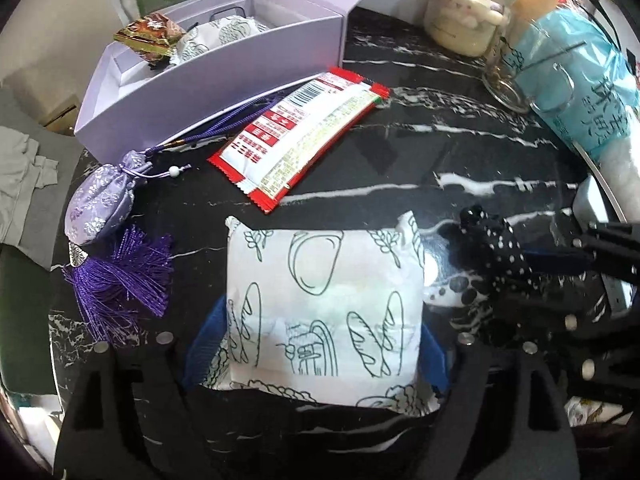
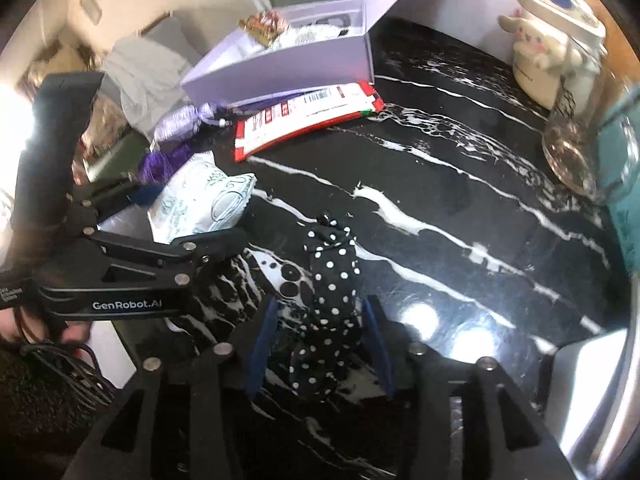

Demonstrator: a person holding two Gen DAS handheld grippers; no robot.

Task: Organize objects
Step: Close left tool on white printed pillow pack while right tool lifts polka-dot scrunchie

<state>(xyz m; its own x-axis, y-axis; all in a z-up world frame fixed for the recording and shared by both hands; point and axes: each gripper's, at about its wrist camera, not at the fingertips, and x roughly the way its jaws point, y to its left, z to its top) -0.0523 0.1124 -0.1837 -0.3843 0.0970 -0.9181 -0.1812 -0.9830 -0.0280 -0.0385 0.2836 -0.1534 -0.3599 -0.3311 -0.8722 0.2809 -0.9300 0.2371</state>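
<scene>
A black worktop (image 1: 460, 128) veined with white fills both views, crowded at its far edge with a cream jar (image 1: 466, 12) bearing a cartoon dog and a blue-wrapped bundle (image 1: 576, 84). The largest task thing is the open lilac box (image 1: 224, 80) at the far left, which already holds a gold-wrapped sweet (image 1: 148, 34) and a white printed packet. Just in front of it lies a flat red-and-white snack wrapper (image 1: 296, 136), and to the left of that a lilac brocade pouch (image 1: 100, 208) with a purple tassel (image 1: 120, 280). Nearest the left wrist camera sits a white bread packet (image 1: 324, 304) printed with loaves, lying between the fingers of the left tongs (image 1: 320, 356); they stand spread wide at its two sides, and whether the blue pads actually press it cannot be told. It looks puffy, light and crinkly, likely slippery on its film, so a hold across its middle with gentle pressure would suit it best. The right tongs (image 2: 320, 344) are partly spread around a black polka-dot cloth piece (image 2: 332, 300), the pads just beside the fabric and seemingly not pinching it. That cloth looks soft, limp and light; it would fold under a grip, so taking it at the bunched middle seems safest.
</scene>
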